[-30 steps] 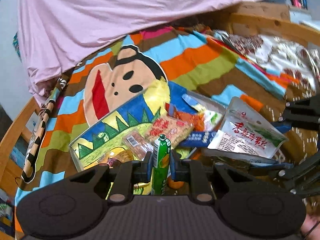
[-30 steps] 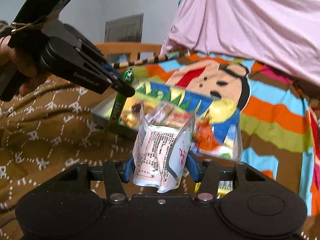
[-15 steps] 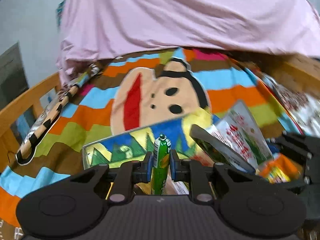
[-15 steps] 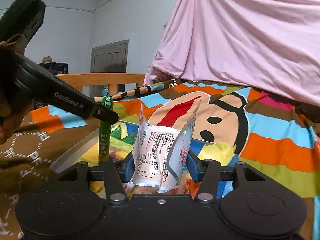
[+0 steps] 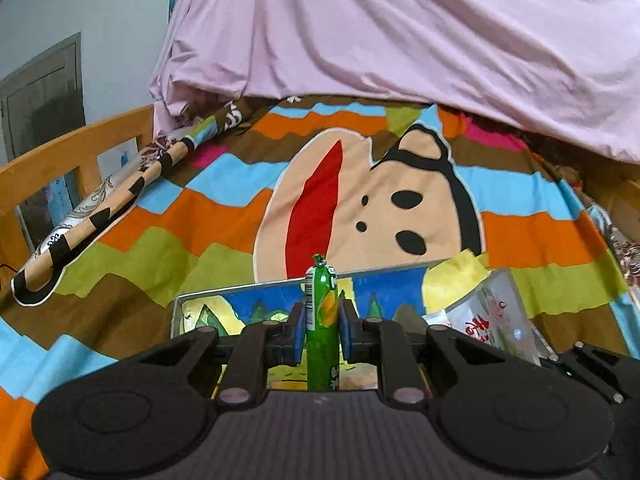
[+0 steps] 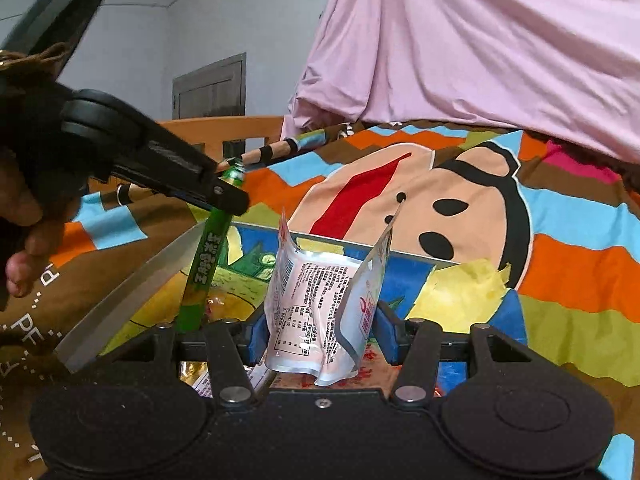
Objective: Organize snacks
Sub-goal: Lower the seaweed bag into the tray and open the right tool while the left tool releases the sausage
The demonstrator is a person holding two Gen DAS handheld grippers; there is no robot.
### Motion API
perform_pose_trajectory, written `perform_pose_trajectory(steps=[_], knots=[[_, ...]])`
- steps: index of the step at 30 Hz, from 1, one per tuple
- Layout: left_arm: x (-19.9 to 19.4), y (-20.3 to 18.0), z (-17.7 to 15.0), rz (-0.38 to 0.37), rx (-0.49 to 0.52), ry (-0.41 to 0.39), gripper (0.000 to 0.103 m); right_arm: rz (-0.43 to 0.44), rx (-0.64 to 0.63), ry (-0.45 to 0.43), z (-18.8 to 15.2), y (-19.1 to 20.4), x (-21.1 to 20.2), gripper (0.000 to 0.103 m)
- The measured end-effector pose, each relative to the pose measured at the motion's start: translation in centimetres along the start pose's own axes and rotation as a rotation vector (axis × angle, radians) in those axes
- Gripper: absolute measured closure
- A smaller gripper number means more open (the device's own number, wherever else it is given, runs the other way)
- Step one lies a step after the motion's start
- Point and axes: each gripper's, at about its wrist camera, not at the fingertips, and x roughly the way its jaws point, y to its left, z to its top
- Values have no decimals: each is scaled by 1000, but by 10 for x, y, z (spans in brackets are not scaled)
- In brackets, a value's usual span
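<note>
- While above the picture-lined box, left gripper is clenched on a green stick snack, held upright.
- Right gripper clamps a white pouch, also over the box, right of the stick.
- Box lies on the striped cartoon blanket.

Green stick (striped blanket)

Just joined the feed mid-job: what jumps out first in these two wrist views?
A huge cartoon face on the striped blanket fills the middle, with a pink sheet draped behind it. Up close, the left gripper pinches an upright green snack stick, and the right gripper clamps a crumpled white snack pouch, both above the painted tray of snacks.
</note>
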Motion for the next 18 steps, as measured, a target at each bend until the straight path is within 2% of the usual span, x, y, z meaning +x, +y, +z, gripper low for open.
perform_pose_trajectory(steps=[5, 6, 7, 9, 10, 11, 13, 18], knots=[[18, -2, -4, 18, -23, 38, 84, 3, 18, 21, -3, -2, 6, 41], [20, -1, -6, 19, -33, 46, 84, 3, 22, 25, -4, -3, 6, 38], [21, 0, -8, 17, -40, 50, 82, -2, 27, 30, -4, -4, 6, 30], [21, 0, -12, 17, -42, 56, 71, -4, 39, 31, -6, -6, 6, 28], [20, 0, -14, 20, -44, 59, 60, 1, 45, 36, -6, -7, 6, 25], [19, 1, -15, 21, -49, 58, 54, -1, 50, 37, -6, -7, 5, 23], [12, 3, -19, 15, -68, 52, 49, -4, 57, 29, -6, -8, 1, 16], [-17, 3, -26, 17, -87, -1, 26, -2, 67, -17, 2, -8, -17, 6]])
